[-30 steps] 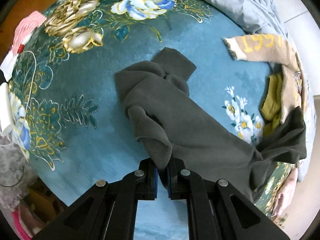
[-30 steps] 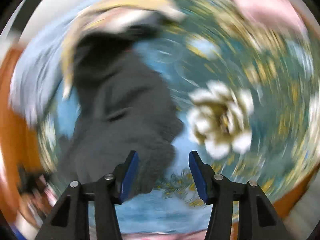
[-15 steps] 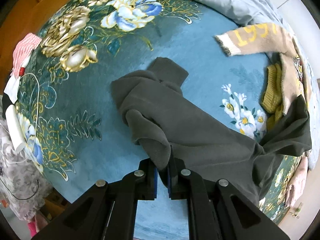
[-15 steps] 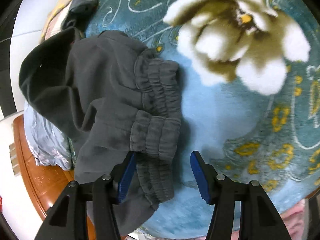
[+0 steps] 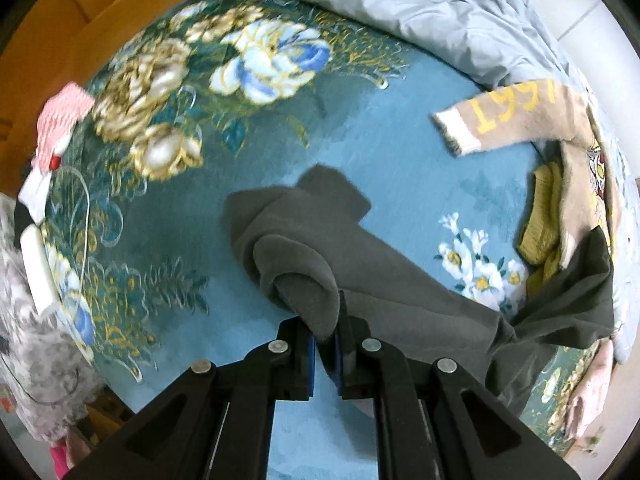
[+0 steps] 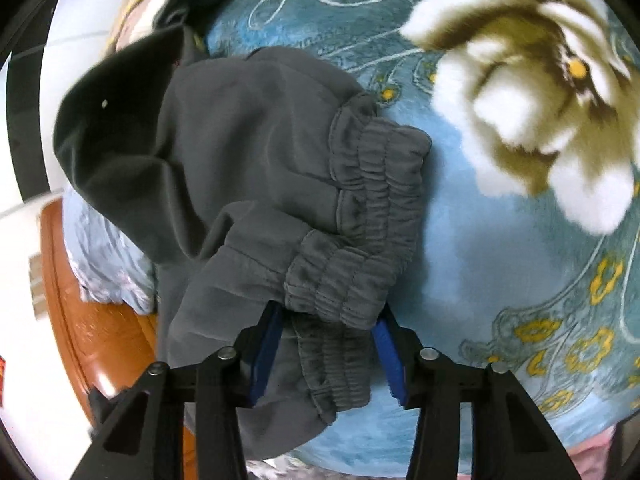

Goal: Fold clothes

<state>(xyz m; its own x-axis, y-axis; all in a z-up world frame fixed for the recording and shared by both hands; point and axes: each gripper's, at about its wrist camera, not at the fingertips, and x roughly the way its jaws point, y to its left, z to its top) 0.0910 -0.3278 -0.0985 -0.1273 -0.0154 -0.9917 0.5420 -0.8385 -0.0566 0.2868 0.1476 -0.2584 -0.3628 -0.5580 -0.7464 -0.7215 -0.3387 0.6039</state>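
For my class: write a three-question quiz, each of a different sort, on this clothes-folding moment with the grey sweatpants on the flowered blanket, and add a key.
1. True or false: the left gripper is pinching a fold of the grey sweatpants.
2. Which part of the sweatpants lies between the fingers of the right gripper? A. a drawstring B. the gathered elastic band C. a pocket
3. Fill in: the beige sweater at the edge of the teal floral blanket carries yellow ____.

Key: 1 true. 2 B; the jaws have just been closing with the band between them, though the blue pads do not yet clearly press on it. 3 numbers.
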